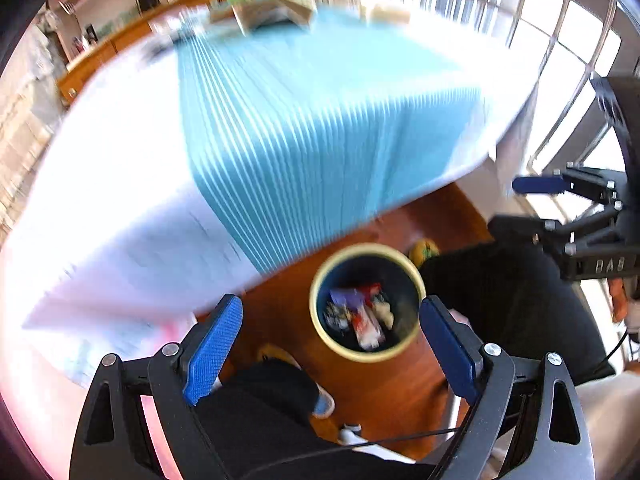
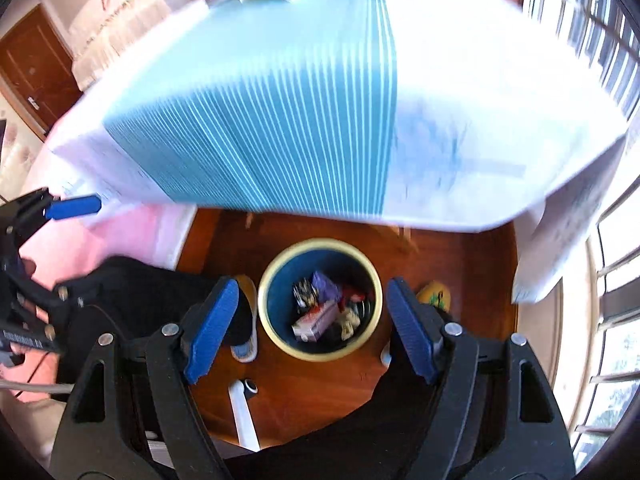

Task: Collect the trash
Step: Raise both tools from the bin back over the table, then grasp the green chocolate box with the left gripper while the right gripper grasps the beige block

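Observation:
A round bin with a cream rim [image 1: 366,249] [image 2: 320,245] stands on the wooden floor below both grippers. Several wrappers and small packets [image 1: 360,316] [image 2: 324,312] lie inside it. In the left wrist view my left gripper [image 1: 332,346] is open above the bin, with nothing between its blue pads. My right gripper [image 2: 312,322] is likewise open and empty over the bin. The right gripper also shows at the right edge of the left wrist view [image 1: 526,206]. One blue pad [image 2: 74,206] of the left gripper shows at the left of the right wrist view.
A table under a white cloth [image 1: 120,200] [image 2: 480,120] with a teal striped runner [image 1: 312,120] [image 2: 280,112] overhangs the bin; boxes [image 1: 272,8] sit at its far end. A person's black trouser legs [image 1: 500,292] and yellow slippers [image 2: 434,294] flank the bin. Window bars [image 2: 608,280] lie to the right.

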`<state>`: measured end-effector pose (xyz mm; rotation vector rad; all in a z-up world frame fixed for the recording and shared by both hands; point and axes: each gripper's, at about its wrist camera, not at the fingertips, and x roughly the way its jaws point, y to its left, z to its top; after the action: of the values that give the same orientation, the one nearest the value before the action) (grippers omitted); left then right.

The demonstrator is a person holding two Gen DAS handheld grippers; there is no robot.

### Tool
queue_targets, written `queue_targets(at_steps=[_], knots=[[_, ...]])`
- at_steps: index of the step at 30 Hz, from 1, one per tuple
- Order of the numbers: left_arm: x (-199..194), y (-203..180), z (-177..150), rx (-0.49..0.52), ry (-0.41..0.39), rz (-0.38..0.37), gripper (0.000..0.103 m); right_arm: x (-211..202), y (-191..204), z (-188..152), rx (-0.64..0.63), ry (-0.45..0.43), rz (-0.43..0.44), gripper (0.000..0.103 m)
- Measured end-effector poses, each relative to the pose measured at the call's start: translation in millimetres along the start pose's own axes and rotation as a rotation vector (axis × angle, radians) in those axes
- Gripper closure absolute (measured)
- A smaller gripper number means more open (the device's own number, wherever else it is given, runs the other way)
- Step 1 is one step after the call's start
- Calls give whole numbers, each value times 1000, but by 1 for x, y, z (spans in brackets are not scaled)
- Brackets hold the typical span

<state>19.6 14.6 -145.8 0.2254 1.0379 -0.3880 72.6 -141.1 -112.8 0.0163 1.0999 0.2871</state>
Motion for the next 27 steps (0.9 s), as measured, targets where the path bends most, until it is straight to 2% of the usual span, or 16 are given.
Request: queue_targets(at_steps=[7, 12, 14, 17, 21, 25, 27], knots=[[-63, 12, 71, 24, -139, -2, 11, -69, 8, 58, -35, -121, 23, 28], [-78, 20, 130, 28, -194, 12, 7, -95, 0, 103, 14, -234, 5, 28], [-77, 26, 153, 9, -201, 11, 6, -99, -7, 122, 43, -270, -19, 24], [-66, 38, 190, -39, -190, 4, 4, -93, -18, 150, 77, -304, -60, 23], [-36, 59, 234, -129, -154, -44, 4, -71, -35, 182, 126, -325, -117, 22], [3, 80, 263, -243, -109, -106, 3, -30, -50, 208, 178, -318, -152, 22], [18, 87, 272, -282, -95, -109, 3, -9, -51, 216, 193, -308, -172, 22]])
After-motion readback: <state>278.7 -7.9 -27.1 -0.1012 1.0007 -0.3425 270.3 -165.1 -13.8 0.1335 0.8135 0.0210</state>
